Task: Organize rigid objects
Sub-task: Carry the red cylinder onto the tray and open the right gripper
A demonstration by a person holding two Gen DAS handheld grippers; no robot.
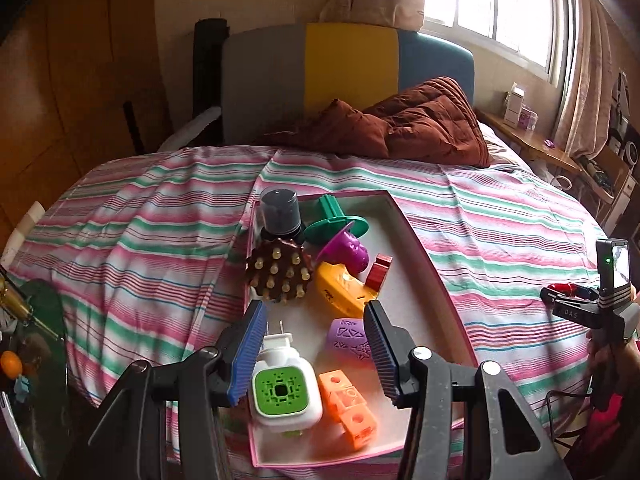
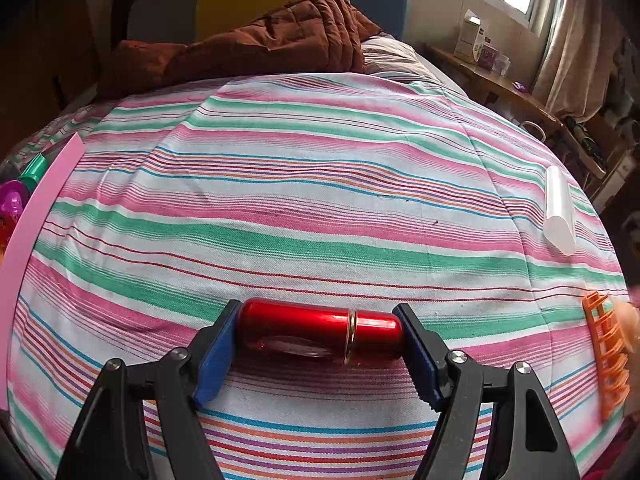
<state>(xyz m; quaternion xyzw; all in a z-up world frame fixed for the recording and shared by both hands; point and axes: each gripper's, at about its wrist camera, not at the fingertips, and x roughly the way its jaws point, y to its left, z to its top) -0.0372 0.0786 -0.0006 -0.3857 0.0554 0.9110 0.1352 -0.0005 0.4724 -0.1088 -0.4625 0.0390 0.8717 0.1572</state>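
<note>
1. A red metal cylinder (image 2: 320, 330) with a gold ring lies sideways, clamped end to end between the right gripper's (image 2: 318, 354) blue pads, over the striped bedsheet (image 2: 320, 208).
2. The left gripper (image 1: 316, 354) hangs wide apart, holding nothing, above the pink-rimmed tray (image 1: 424, 248).
3. Between its fingers sit a white-and-green plug-in device (image 1: 286, 390) and orange cubes (image 1: 348, 402).
4. Far right of the right gripper lies a clear tube (image 2: 560, 212).

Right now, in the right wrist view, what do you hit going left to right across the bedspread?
Pink box wall → red metal cylinder, held end to end between the right gripper jaws → white translucent tube → orange plastic grid piece at the right edge.
</note>
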